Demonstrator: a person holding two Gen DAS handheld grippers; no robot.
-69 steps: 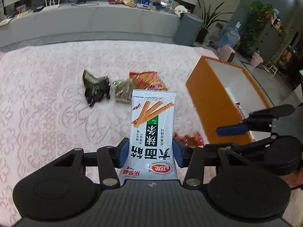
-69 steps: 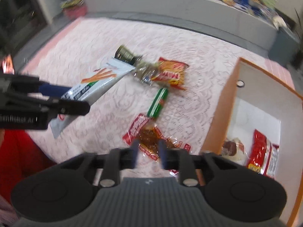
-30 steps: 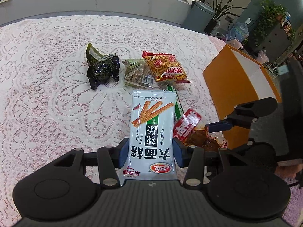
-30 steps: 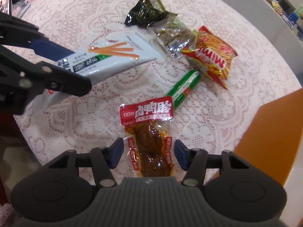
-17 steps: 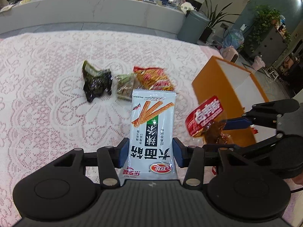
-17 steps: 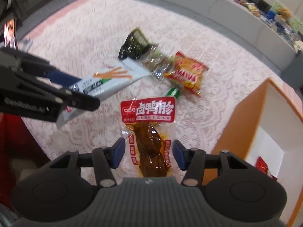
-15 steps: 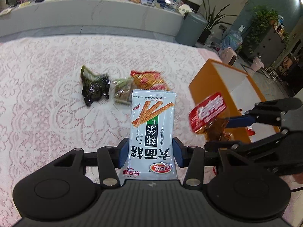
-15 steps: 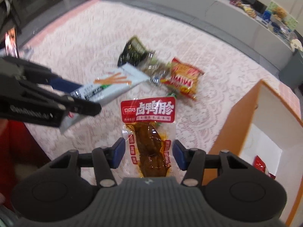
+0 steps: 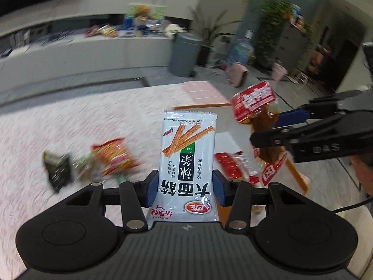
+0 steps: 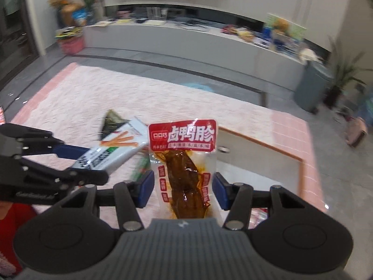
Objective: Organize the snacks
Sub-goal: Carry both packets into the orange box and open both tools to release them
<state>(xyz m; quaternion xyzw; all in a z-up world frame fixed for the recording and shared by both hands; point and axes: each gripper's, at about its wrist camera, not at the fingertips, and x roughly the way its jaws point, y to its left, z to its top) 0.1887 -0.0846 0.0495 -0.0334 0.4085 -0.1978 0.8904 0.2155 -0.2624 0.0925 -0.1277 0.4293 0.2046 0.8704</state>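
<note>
Holding both packets in the air near the orange box [image 10: 261,144], the two tools were loaded. The left gripper [image 9: 185,187] pinched the white stick-snack packet [image 9: 187,161] at its lower part; it stood stiff and flat, probably light. The right gripper [image 10: 184,192] pinched the red meat pouch [image 10: 184,161], which looked soft, oily and slippery, so a hold across its middle seemed safest.

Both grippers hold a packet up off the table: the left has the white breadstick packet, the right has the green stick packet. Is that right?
Not quite. The right gripper holds the red-topped packet of brown braised meat, as the right wrist view shows. The left gripper does hold the white breadstick packet, and both packets are up off the table.
</note>
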